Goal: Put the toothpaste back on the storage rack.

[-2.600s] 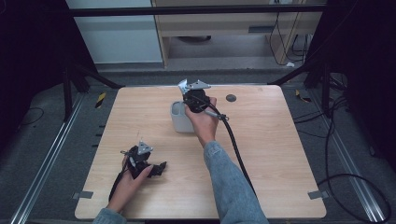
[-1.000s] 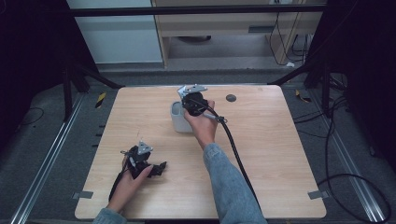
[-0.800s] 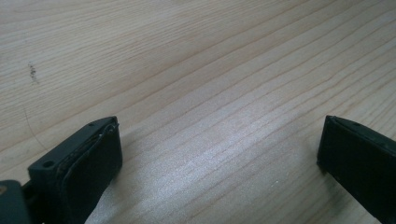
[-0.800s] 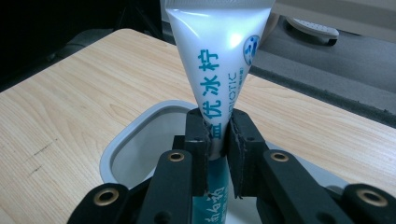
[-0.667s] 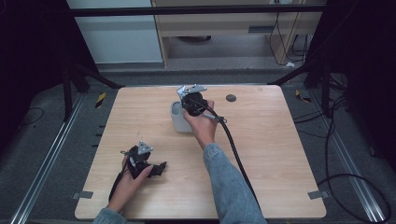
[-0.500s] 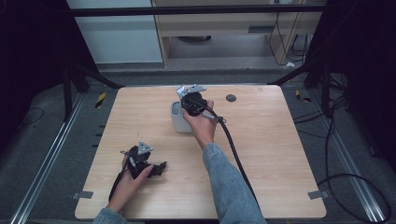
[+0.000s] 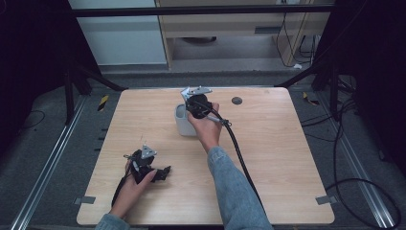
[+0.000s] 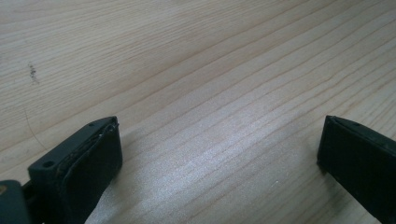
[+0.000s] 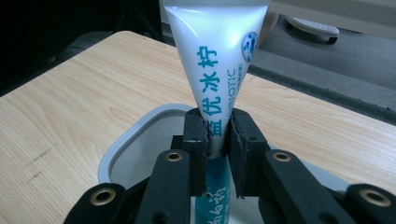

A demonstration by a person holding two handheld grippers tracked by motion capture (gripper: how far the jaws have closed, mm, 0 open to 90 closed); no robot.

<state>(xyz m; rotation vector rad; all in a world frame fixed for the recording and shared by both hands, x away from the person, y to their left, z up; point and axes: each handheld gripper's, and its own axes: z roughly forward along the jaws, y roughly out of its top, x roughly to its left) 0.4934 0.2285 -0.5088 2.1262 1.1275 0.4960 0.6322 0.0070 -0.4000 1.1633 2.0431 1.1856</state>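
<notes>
High view: left gripper (image 7: pixel 165 171) rests on the counter (image 7: pixel 287 158), jaws apart and empty. Right gripper (image 9: pixel 217 135) is clamped on the toothpaste tube (image 9: pixel 217 56), upright over the grey cup (image 7: pixel 182 120); lower it straight, centred inside the rim, before letting go.

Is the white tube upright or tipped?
Upright: the white tube stands vertically between the right gripper's fingers, above the grey cup.

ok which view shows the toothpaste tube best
The right gripper view: the white tube stands upright, clamped between the right gripper pads over the grey cup. In the high view the hand and gripper cover it; the left gripper view faces bare table.
</notes>
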